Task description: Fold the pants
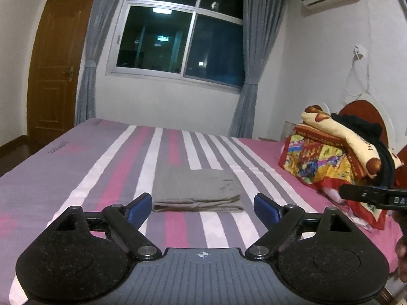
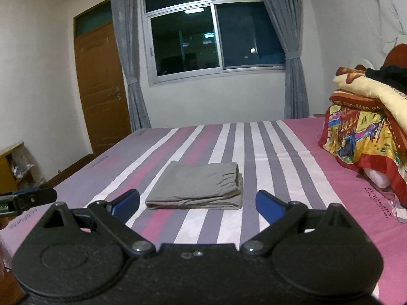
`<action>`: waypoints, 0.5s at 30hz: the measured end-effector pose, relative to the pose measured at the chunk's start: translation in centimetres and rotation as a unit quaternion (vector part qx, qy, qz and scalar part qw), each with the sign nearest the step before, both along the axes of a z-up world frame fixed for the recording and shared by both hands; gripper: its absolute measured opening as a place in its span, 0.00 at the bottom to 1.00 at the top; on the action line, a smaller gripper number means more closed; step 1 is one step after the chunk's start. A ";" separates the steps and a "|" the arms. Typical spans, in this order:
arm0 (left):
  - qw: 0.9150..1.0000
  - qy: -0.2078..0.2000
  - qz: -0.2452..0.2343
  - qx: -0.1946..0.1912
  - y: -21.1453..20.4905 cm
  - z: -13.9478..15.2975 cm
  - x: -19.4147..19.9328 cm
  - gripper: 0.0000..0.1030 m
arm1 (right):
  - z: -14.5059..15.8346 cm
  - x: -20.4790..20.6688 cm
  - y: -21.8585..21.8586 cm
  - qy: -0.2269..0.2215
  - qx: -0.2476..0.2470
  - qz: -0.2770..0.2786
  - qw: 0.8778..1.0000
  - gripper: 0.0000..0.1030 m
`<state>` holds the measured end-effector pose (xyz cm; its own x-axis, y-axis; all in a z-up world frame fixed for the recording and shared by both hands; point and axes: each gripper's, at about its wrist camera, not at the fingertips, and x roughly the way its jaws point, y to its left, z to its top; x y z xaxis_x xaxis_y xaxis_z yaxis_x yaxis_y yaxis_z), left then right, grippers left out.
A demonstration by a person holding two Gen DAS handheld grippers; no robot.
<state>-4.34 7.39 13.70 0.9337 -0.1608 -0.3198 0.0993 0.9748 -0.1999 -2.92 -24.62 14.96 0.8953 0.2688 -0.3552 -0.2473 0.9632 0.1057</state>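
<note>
The grey pants (image 1: pixel 197 190) lie folded into a compact rectangle on the striped bed (image 1: pixel 76 167), elastic waistband to the right. They also show in the right wrist view (image 2: pixel 198 186). My left gripper (image 1: pixel 202 204) is open and empty, held just short of the pants' near edge. My right gripper (image 2: pixel 198 204) is open and empty too, also just in front of the pants. The right gripper's body shows at the right edge of the left wrist view (image 1: pixel 374 195). The left gripper's body shows at the left edge of the right wrist view (image 2: pixel 28 200).
A pile of colourful blankets with a black garment on top (image 1: pixel 340 157) sits at the head of the bed on the right, also in the right wrist view (image 2: pixel 368 127). A window with grey curtains (image 1: pixel 178 33) and a brown door (image 1: pixel 54 71) are behind. A small cabinet (image 2: pixel 11 167) stands left.
</note>
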 end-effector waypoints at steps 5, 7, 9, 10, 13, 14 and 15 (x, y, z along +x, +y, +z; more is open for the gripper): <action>1.000 -0.010 -0.007 0.008 -1.5 0.2 -1.6 0.85 | -0.3 -1.0 0.5 0.002 -0.012 -0.002 1.000 0.94; 1.000 -0.011 -0.011 0.007 -1.6 0.3 -2.0 0.86 | -0.5 -1.7 0.7 0.000 -0.017 -0.005 1.000 0.94; 1.000 -0.012 -0.013 0.007 -1.9 0.2 -2.4 0.86 | -0.8 -2.3 0.8 0.000 -0.020 -0.005 1.000 0.94; 1.000 -0.013 -0.013 0.009 -2.2 0.2 -2.6 0.86 | -0.8 -2.5 0.8 0.001 -0.021 -0.004 1.000 0.94; 1.000 -0.015 -0.012 0.018 -2.7 0.0 -3.3 0.86 | -1.2 -2.9 0.8 0.004 -0.020 -0.003 1.000 0.94; 1.000 -0.015 -0.013 0.023 -2.9 -0.1 -3.5 0.86 | -1.3 -3.0 0.9 0.005 -0.020 -0.002 1.000 0.94; 0.999 -0.015 -0.013 0.027 -3.1 -0.1 -3.6 0.86 | -1.5 -3.2 1.0 0.007 -0.021 -0.002 1.000 0.94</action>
<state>-7.97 4.33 13.56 0.9386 -0.1687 -0.3010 0.1302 0.9810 -0.1440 -6.12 -23.64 13.50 0.8915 0.2499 -0.3778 -0.2420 0.9678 0.0693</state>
